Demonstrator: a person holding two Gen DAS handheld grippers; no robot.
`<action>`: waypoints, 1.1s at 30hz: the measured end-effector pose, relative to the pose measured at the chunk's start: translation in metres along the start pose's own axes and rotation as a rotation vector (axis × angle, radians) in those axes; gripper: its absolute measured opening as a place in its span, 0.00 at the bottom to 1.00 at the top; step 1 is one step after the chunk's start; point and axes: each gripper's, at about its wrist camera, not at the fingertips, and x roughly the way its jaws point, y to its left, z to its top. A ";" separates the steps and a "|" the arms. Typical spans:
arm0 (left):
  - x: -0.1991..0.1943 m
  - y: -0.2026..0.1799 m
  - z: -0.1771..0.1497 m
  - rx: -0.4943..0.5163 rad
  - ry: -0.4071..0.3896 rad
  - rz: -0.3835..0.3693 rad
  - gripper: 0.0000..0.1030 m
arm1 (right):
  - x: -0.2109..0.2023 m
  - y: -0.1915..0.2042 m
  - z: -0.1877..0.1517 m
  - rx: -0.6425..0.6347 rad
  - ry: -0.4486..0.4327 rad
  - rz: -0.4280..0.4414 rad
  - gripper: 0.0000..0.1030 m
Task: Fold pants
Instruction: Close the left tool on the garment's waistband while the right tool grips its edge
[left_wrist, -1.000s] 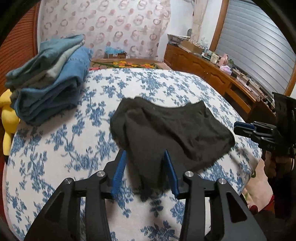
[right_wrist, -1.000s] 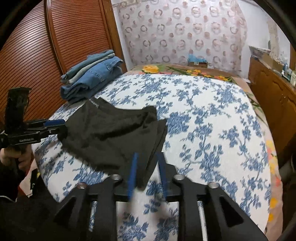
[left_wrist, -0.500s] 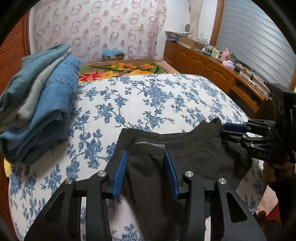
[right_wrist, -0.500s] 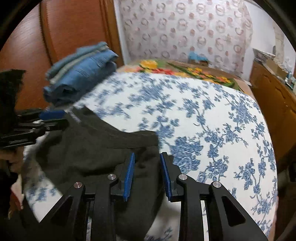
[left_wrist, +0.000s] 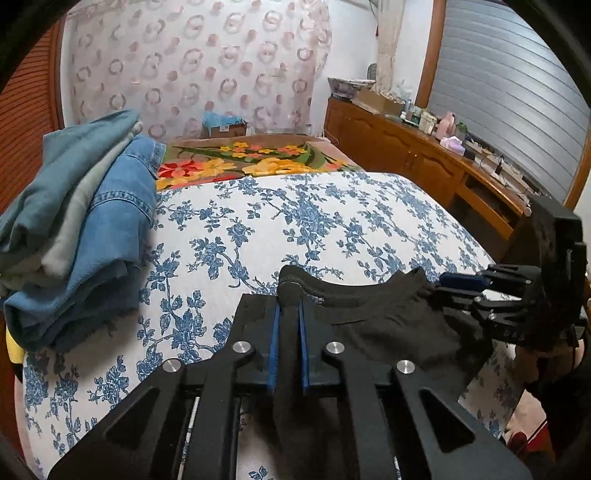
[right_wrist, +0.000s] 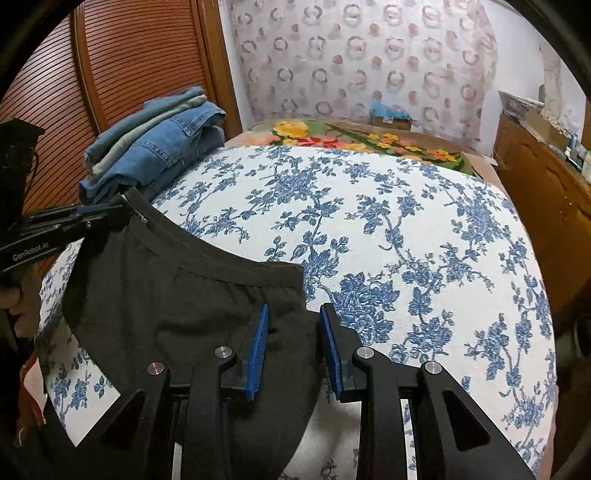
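A wide stretch of the floral bedspread (right_wrist: 424, 229) lies bare through the middle and right of the bed, open to a passing gripper. At the far left a stack of folded jeans (left_wrist: 85, 229) blocks that corner, hard against the slatted wooden door (right_wrist: 122, 70). Dark pants (right_wrist: 177, 295) cover the near left edge. A cluttered wooden sideboard (left_wrist: 413, 151) lines the right side.

The bed (right_wrist: 424, 229) carries folded jeans (right_wrist: 155, 147) at ten o'clock and black pants (right_wrist: 177, 295) at seven, apparently partly lifted.
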 end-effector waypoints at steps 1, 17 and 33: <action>0.002 -0.001 0.000 0.002 0.007 0.006 0.10 | -0.002 0.000 0.000 0.002 -0.003 0.000 0.29; 0.004 0.000 -0.009 0.003 0.039 0.024 0.43 | 0.009 0.003 0.012 -0.006 0.003 0.016 0.31; 0.020 0.010 -0.032 -0.014 0.099 0.055 0.50 | 0.004 -0.010 -0.010 0.061 0.060 -0.004 0.45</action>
